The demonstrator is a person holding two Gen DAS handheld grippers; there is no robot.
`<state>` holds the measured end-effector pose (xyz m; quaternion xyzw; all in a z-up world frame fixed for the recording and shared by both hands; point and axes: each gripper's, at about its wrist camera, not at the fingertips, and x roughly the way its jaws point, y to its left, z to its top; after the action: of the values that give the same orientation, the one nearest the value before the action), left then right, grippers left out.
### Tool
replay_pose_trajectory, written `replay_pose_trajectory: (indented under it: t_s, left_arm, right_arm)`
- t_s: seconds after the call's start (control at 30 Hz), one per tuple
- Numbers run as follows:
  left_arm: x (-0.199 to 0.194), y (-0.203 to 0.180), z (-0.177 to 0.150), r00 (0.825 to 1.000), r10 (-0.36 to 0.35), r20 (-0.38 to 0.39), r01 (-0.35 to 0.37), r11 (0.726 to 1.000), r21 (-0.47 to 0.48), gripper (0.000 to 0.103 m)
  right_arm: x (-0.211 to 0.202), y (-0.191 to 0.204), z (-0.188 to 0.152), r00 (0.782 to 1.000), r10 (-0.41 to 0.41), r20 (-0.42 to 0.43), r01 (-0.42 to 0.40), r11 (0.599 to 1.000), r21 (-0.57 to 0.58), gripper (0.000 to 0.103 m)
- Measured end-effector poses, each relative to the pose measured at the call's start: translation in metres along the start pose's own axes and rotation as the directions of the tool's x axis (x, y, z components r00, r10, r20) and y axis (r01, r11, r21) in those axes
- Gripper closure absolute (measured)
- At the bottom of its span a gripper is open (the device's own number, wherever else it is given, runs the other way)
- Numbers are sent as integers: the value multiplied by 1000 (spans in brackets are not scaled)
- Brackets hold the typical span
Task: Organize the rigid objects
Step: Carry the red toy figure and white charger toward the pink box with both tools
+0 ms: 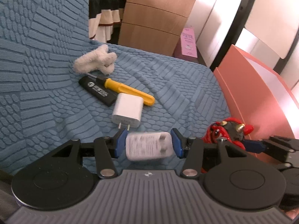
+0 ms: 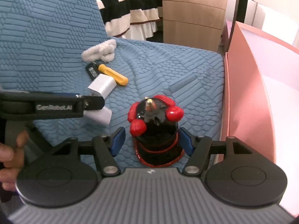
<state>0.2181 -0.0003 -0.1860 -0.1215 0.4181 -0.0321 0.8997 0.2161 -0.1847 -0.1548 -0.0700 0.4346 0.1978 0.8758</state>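
Note:
My left gripper (image 1: 148,143) is shut on a white charger (image 1: 148,146), blurred, held just above the blue textured cover (image 1: 177,85). A second white charger (image 1: 128,110), a yellow-handled screwdriver (image 1: 129,91) and a black USB stick (image 1: 98,90) lie just beyond it. My right gripper (image 2: 151,142) stands open around a black and red figurine (image 2: 156,128), its blue pads close to both sides. The figurine also shows in the left wrist view (image 1: 227,130). The left gripper shows in the right wrist view (image 2: 93,102) with its charger (image 2: 100,114).
A pink box (image 2: 248,100) with a white inside stands right of the cover. A white fluffy cloth (image 1: 95,60) lies behind the screwdriver. A wooden drawer cabinet (image 1: 155,18) and a striped bedspread (image 2: 130,9) are behind.

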Motion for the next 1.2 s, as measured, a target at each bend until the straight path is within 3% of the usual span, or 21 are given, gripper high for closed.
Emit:
replay_pose_trajectory:
  t_s: [0.27,0.33,0.5,0.83,1.2]
  left_arm:
    - [1,1,-1,1000,-13,1,13,1000,0,44]
    - [0,1,-1,1000,-11,6,11,1000,0,36]
    - [1,0,-1,1000,-9,-5,9,1000,1,29]
    - [3,0,-2,999,-2,-35,2,1000,12,29]
    - [15,2,-4,998,30,-59,-28,999,32,33]
  right_arm:
    - [6,-1,-2,1000,-9,5,8,1000,27,40]
    - [6,-1,-2,1000,-9,10,9,999,35,39]
    - [6,-5,-2,1000,7,27,-9,998,67,39]
    - [5,-10,-6,999,6,51,-12,993,117,44]
    - [-3,-8,-9,998,-13,57,8,996,90,44]
